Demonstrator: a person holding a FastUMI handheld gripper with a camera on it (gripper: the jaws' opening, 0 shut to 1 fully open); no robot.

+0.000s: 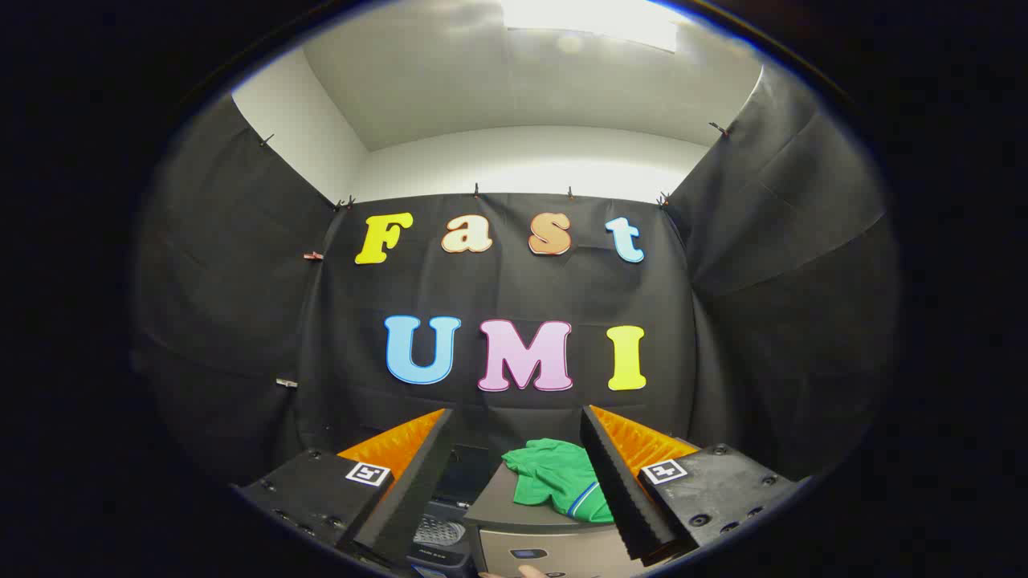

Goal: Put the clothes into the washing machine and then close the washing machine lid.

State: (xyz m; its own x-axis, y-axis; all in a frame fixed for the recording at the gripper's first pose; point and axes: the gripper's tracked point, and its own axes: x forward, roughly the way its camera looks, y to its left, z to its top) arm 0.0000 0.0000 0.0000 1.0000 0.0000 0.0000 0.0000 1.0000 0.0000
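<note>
The gripper (514,498) is held with its two fingers (414,482) spread wide apart, nothing between them touching either one. Each finger carries a ridged inner face, and each finger block bears a small square black-and-white marker tag (368,473).

Taking the washing machine as the landmark: the small grey box-shaped washing machine (522,546) sits low between the fingers, just ahead of them. Its flat grey top surface (491,506) shows between the fingers, and on that surface, toward the right finger, lies a crumpled green cloth garment with a blue-and-white striped edge (562,480). The garment rests on the machine's top, not inside it; its right edge passes behind the right finger, so whether the cloth touches that finger cannot be told. It is well apart from the left finger.

Left of the grey top, next to the left finger, a dark opening shows with a perforated metal drum or basket (438,530) below it, and a dark upright panel (470,474) stands behind that opening. Whether that panel is the raised lid cannot be told with certainty.

On the machine's front face there is a small dark display or button panel (526,554); any writing on it is too small to make out. A fingertip of a person (530,571) shows just below the machine's front
</note>
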